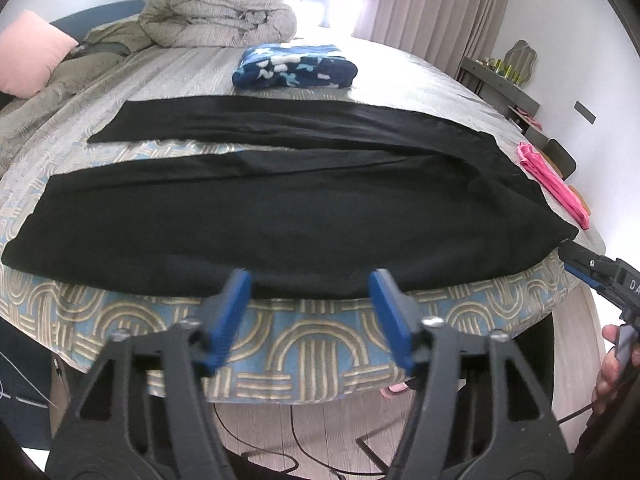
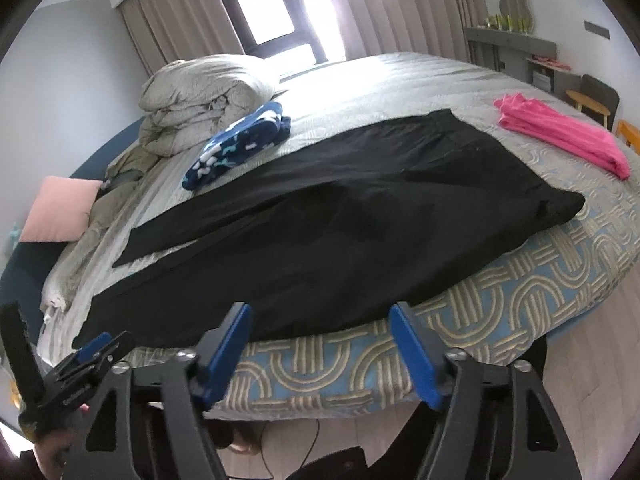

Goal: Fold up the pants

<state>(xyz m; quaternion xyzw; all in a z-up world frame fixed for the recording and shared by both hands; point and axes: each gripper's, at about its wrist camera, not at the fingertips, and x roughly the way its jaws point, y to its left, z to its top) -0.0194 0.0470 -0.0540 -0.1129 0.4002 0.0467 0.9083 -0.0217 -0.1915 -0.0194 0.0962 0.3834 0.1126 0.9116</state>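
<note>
Hovering spread, empty: left gripper (image 1: pixel 310 286) & right gripper (image 2: pixel 322 320); black pants (image 1: pixel 256 216) detail unreadable.

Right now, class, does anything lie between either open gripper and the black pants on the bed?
Nothing visible does. The left gripper and right gripper both sit open at the near edge of the black pants. The blue patterned bundle and pink garment lie beyond the pants.

My right gripper (image 1: pixel 576 258) is cut off by the frame's edge; small items on the far shelf (image 2: pixel 510 38) are too tiny to identify.
</note>
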